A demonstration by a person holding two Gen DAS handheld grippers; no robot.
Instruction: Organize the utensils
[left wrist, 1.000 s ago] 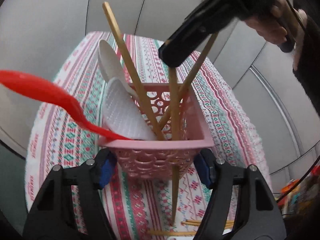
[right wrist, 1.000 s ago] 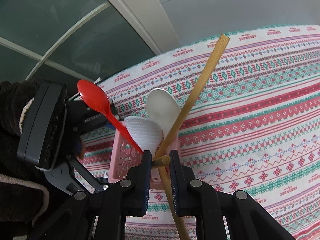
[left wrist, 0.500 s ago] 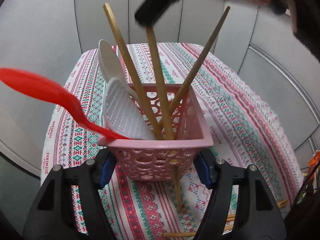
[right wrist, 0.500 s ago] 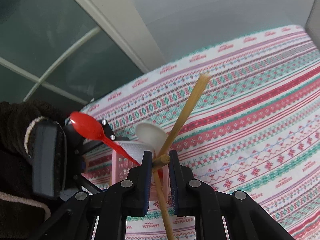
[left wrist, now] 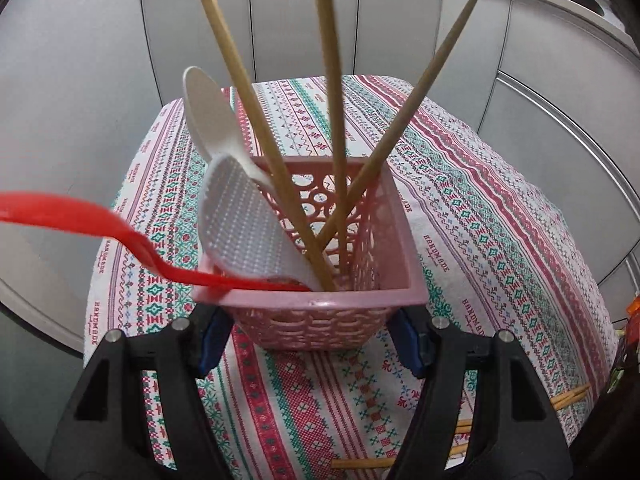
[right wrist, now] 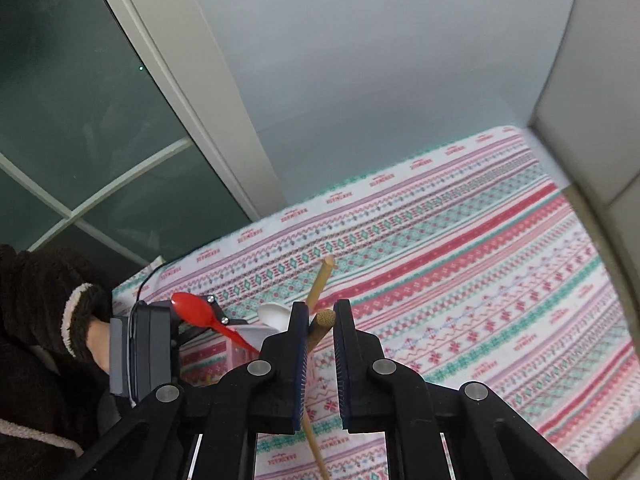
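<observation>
The pink perforated plastic basket, clamped by the left hand-held gripper above the striped-cloth tabletop, already carries spoons and chopsticks, while the right hand-held gripper, apparently slackening, lowers another wooden chopstick in; several loose chopsticks remain below.

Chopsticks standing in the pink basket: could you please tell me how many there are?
3: left-leaning chopstick, near-upright middle chopstick, right-leaning chopstick, all inside the pink basket. Loose chopsticks lie on the tablecloth.
</observation>
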